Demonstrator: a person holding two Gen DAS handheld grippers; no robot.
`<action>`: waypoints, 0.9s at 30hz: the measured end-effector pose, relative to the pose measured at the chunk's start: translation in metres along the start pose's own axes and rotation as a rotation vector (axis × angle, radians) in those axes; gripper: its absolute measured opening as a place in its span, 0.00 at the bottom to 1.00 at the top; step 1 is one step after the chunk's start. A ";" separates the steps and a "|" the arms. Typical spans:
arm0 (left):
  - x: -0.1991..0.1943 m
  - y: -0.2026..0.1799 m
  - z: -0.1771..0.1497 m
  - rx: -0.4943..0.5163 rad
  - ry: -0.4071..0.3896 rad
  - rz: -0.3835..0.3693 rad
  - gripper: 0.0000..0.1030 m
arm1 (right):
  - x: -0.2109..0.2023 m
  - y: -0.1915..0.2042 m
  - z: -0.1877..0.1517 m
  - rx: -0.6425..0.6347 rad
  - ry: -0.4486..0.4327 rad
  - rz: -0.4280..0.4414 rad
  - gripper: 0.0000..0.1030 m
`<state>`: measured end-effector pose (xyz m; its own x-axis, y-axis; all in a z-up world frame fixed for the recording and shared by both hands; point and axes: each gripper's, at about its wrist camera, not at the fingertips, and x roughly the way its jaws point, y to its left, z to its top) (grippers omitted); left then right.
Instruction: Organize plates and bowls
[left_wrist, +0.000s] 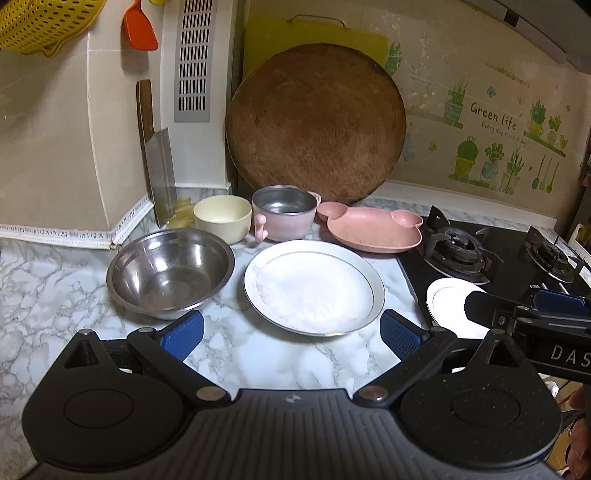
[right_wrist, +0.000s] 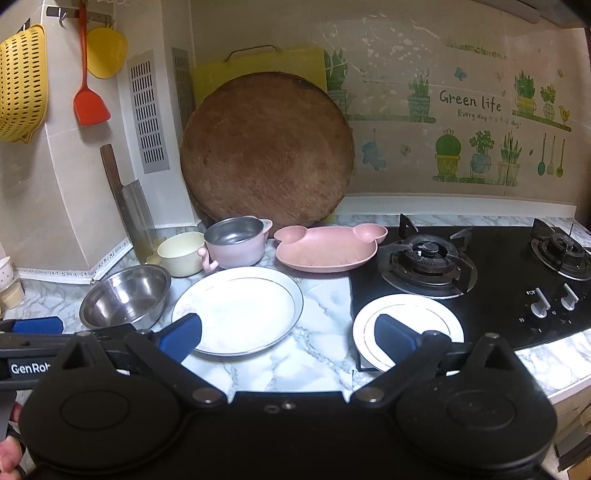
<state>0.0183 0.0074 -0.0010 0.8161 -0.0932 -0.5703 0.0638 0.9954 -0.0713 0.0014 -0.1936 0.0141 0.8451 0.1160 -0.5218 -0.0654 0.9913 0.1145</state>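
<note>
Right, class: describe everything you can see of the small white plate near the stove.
The small round white plate with a thin dark ring inside its rim looks like glazed ceramic. It lies flat and empty, partly on the black glass gas hob and partly past the hob's front left corner. Nothing rests on it. The open right gripper hovers before it, not gripping.

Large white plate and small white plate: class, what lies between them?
Only bare marble counter and the stove's black edge separate the large white plate from the small white plate, clearest in the right wrist view.
</note>
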 end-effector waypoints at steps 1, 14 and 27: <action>-0.001 0.000 0.001 0.002 -0.005 0.000 0.99 | 0.000 0.001 0.001 -0.001 -0.005 0.001 0.97; -0.005 0.007 0.005 0.005 -0.048 -0.019 0.99 | -0.004 0.007 0.003 0.009 -0.054 -0.005 0.95; -0.004 0.013 0.005 -0.002 -0.047 -0.031 0.99 | -0.004 0.011 0.002 0.012 -0.060 -0.011 0.95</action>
<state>0.0185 0.0211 0.0047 0.8401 -0.1230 -0.5283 0.0886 0.9920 -0.0901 -0.0016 -0.1832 0.0193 0.8758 0.1008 -0.4719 -0.0498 0.9916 0.1193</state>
